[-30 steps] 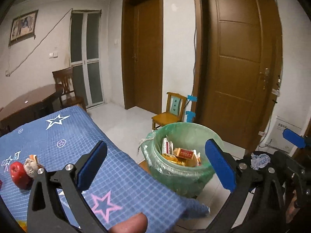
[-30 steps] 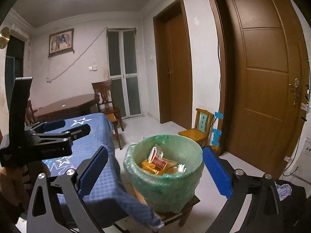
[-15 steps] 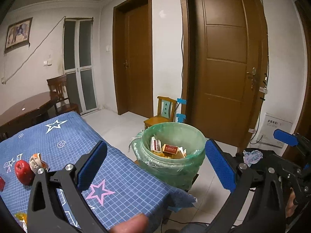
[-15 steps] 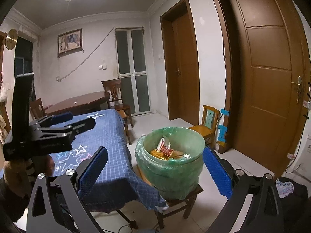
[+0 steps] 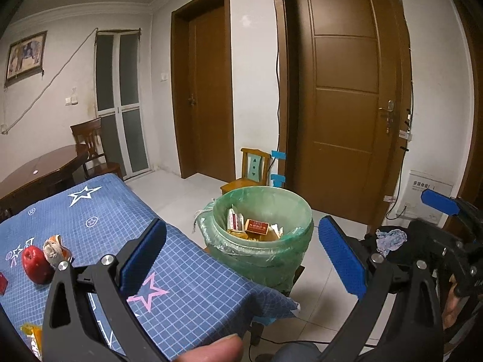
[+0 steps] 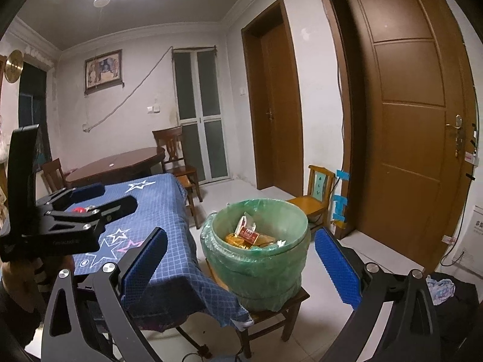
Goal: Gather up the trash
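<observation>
A bin lined with a green bag [image 5: 262, 238] holds several boxes and wrappers; it stands on a low wooden stool [image 6: 280, 307] beside the blue star-patterned table [image 5: 99, 220]. My left gripper [image 5: 241, 259] is open and empty, held back from the bin above the table's corner. My right gripper [image 6: 241, 265] is open and empty, further back, facing the bin [image 6: 259, 247]. On the table to the left lie a red apple [image 5: 34, 264], a crumpled wrapper [image 5: 54, 249] and an orange packet [image 5: 33, 336]. The left gripper's body shows at left in the right wrist view [image 6: 60, 223].
A small yellow chair [image 5: 250, 175] stands behind the bin by two brown doors [image 5: 344, 105]. A round wooden table [image 6: 117, 163] and chairs stand at the back. Dark clothes with a pale rag [image 6: 440, 286] lie on the floor at right. Cables run under the table.
Both grippers have drawn back and risen away from the bin, so the bin looks smaller and the stool and more floor show. Both stay open and empty.
</observation>
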{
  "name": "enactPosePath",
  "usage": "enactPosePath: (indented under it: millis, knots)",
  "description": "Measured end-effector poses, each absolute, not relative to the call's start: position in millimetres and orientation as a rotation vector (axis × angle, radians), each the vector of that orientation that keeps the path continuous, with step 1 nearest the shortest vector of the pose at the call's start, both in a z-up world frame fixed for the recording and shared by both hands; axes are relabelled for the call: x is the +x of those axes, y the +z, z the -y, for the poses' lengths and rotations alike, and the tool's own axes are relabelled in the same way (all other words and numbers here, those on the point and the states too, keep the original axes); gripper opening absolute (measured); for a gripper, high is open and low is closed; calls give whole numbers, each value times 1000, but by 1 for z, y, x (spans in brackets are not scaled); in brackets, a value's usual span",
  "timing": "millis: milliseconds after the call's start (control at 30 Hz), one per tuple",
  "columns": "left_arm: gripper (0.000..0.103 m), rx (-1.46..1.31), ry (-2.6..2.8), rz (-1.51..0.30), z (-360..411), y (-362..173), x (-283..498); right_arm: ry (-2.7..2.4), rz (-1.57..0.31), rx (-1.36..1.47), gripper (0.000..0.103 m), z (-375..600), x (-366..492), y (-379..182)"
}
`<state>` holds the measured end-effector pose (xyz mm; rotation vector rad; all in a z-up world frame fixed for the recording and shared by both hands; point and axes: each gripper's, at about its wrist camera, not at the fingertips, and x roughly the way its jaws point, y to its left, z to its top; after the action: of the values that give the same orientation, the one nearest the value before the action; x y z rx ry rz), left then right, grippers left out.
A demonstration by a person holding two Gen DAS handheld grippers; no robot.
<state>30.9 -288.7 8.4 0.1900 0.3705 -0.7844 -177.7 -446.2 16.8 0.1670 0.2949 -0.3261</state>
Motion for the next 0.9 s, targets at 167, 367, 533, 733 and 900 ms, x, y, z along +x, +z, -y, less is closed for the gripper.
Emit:
enactPosePath:
  millis: [167,367,533,733,900]
  knots:
    - [97,186,-755,-370,288,10,28,-349,-283,172,98,448,-180,18]
    - [97,214,-753,-378,288,7,23,-353,-279,177,98,448,-179,19]
    - [97,215,-757,-364,287,6,21,-355,-281,178,98,448,-179,18]
    - [97,221,-751,-354,287,6,18,-354,-290,184,98,447,-175,16]
    - [97,223,-754,-363,289,5,19,-347,-295,185,98,446,-171,14]
